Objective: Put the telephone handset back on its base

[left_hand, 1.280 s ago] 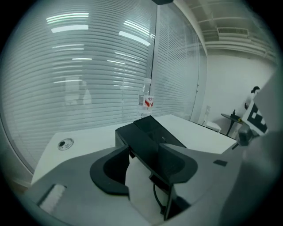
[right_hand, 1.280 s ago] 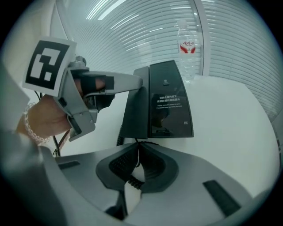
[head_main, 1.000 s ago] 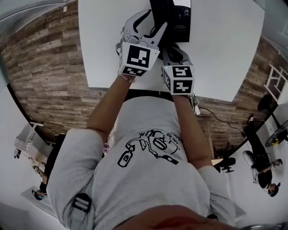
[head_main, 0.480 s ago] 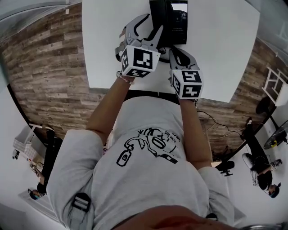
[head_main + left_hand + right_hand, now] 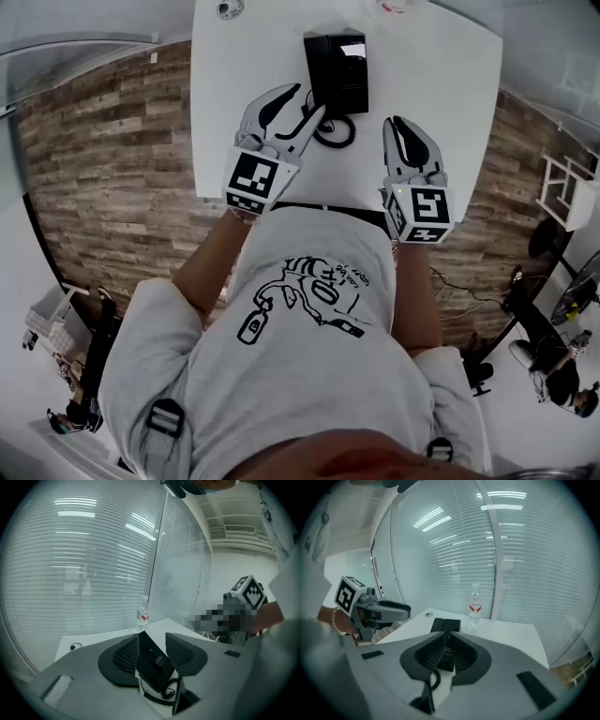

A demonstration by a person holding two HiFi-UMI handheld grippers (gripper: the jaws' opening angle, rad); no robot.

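Observation:
The black telephone [image 5: 337, 70] rests on the white table [image 5: 450, 84], its handset [image 5: 437, 624] lying along the left side of the base [image 5: 451, 624]. A coiled cord [image 5: 333, 129] curls on the table in front of it. My left gripper [image 5: 307, 98] hovers just short of the phone's near left corner; its jaws are apart and closing, with nothing pressed between them. In the left gripper view the phone [image 5: 154, 660] shows beyond the tips. My right gripper [image 5: 392, 122] is shut and empty, to the right of the cord and well back from the phone.
A clear water bottle [image 5: 475, 606] stands at the table's far edge, beside a glass wall with blinds. A small round fitting [image 5: 225, 9] sits in the far left corner of the table. The near table edge runs just under both grippers, above a wood-plank floor [image 5: 112, 141].
Both grippers have drawn back from the phone toward the person. The right one has also moved off to the right. The left jaws look slightly narrower.

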